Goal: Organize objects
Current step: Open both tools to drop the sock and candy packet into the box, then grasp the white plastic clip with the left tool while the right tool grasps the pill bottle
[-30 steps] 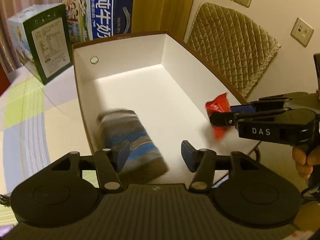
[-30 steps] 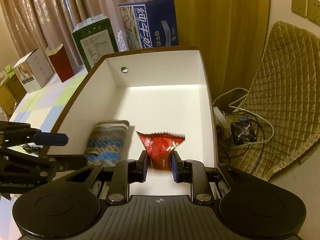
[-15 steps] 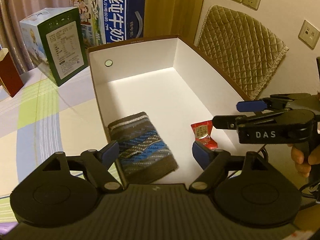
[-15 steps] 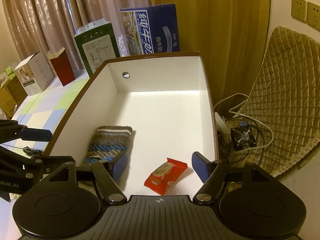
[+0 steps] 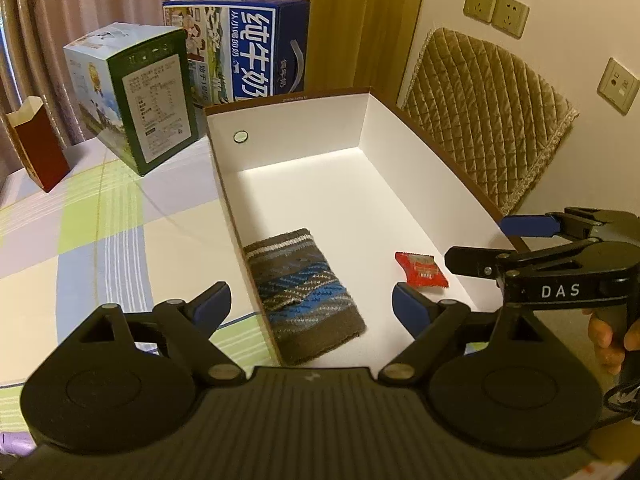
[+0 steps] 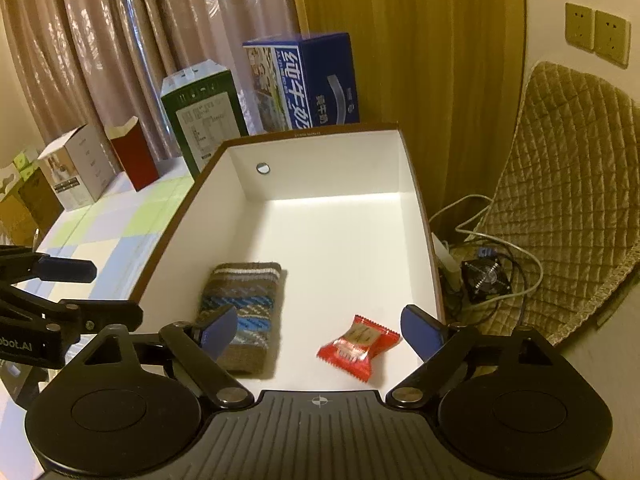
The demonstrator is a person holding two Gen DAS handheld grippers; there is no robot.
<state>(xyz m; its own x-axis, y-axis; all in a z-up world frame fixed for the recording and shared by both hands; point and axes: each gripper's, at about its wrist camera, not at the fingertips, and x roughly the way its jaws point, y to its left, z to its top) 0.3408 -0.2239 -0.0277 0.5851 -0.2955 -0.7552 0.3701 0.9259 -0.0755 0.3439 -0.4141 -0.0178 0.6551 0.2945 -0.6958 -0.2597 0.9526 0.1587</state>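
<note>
Red snack packet (image 6: 359, 347) and knitted pouch (image 6: 244, 312) lie apart in the white box (image 6: 328, 152); both grippers' fingers (image 5: 412, 307) (image 6: 422, 331) spread wide, empty.

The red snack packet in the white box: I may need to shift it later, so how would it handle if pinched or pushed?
The red snack packet looks like a thin crinkled film wrapper, so it probably weighs little and slides easily on the white box floor. Its glossy film may slip between fingers. It lies flat, so rolling seems unlikely; its crimped ends would likely flex.
</note>
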